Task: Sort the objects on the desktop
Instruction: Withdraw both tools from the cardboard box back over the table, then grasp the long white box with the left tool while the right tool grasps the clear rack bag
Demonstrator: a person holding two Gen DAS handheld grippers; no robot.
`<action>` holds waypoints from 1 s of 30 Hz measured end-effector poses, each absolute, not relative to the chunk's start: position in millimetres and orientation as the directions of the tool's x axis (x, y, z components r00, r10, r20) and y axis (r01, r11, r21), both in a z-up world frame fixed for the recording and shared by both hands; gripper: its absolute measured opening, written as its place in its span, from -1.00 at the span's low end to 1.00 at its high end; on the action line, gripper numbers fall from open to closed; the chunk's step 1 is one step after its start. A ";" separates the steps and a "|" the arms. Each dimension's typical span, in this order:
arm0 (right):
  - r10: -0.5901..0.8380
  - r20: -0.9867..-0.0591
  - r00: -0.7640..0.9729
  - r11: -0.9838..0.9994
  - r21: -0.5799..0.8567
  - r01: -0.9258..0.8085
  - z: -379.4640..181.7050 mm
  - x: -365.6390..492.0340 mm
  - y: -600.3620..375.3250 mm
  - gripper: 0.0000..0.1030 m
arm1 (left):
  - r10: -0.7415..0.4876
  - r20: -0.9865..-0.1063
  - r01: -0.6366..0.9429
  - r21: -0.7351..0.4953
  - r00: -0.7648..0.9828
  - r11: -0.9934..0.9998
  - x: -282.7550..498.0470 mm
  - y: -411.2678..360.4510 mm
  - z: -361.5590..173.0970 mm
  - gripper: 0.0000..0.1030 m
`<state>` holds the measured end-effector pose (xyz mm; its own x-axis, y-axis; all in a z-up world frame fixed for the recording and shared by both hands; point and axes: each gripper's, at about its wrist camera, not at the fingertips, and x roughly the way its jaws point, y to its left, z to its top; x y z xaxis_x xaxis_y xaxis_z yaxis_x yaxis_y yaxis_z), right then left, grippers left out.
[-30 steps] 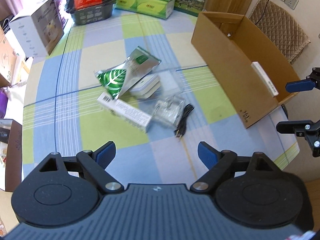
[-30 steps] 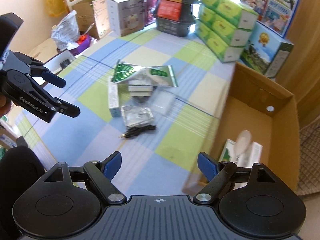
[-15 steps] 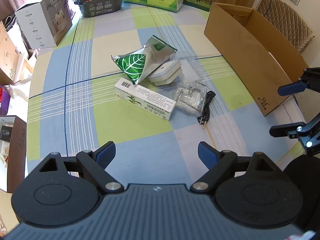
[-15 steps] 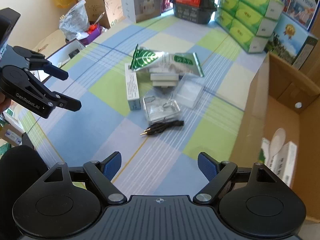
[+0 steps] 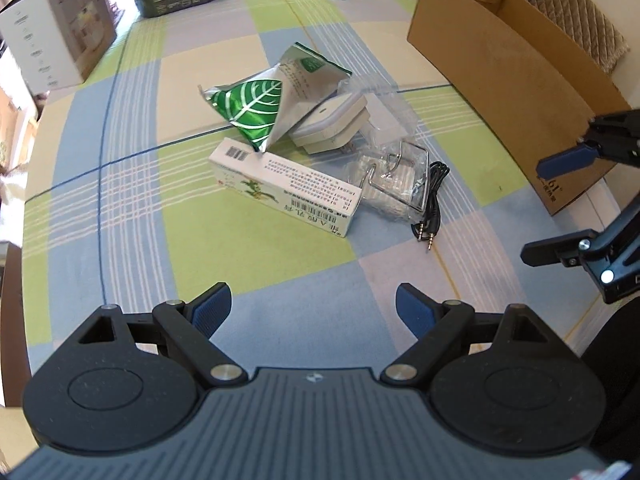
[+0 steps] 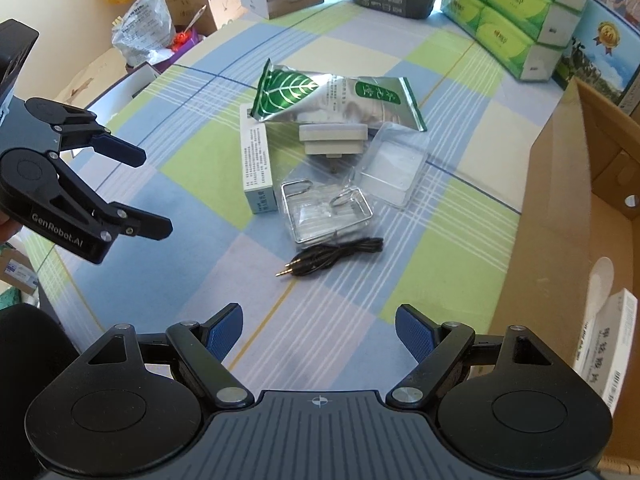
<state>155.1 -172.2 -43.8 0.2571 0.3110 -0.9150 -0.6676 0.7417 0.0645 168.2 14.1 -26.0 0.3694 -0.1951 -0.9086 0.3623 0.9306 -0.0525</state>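
Both the left gripper (image 5: 313,309) and right gripper (image 6: 319,328) hover with fingers spread wide and empty over the desk (image 5: 132,216). The clutter, long white box (image 5: 286,192) foremost, sits mid-frame; a grasp across its narrow sides would suit best, cardboard box (image 6: 560,216) at right.

Surface: checked tablecloth (image 5: 120,216) over the table.
Landmark: cardboard box (image 5: 500,68) at its edge.
Beside the box: foil pouch (image 5: 276,96), white carton (image 5: 288,188), audio cable (image 5: 432,200).

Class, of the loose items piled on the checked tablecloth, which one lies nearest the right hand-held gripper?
The black audio cable, coiled at the pile's near edge, plugs pointing outward; the wire rack, boxes and foil pouch lie beyond it.
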 end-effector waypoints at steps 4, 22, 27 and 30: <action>0.309 -0.918 0.249 0.744 0.070 -0.665 -52.0 163.9 -170.9 0.57 | -0.204 -0.910 0.372 -0.060 0.360 0.926 178.3 10.4 -35.5 0.68; 0.278 -0.933 0.229 0.682 0.024 -0.731 -77.5 209.2 -142.6 0.57 | -0.256 -0.896 0.111 -0.231 0.364 0.967 258.2 27.5 -49.3 0.68; 0.277 -0.934 0.225 0.655 0.012 -0.755 -84.1 223.3 -128.5 0.57 | -0.233 -0.911 0.117 -0.205 0.339 0.972 273.1 22.9 -60.7 0.54; 0.270 -0.937 0.224 0.628 -0.005 -0.779 -89.5 227.8 -120.4 0.57 | -0.231 -0.918 0.147 -0.192 0.322 0.970 275.1 20.7 -66.6 0.45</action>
<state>227.8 -120.4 -89.5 0.2237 0.2699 -0.9366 -0.7786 0.6275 -0.0051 275.1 20.7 -66.6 0.3215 -0.2305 -0.9184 0.1466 0.9703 -0.1922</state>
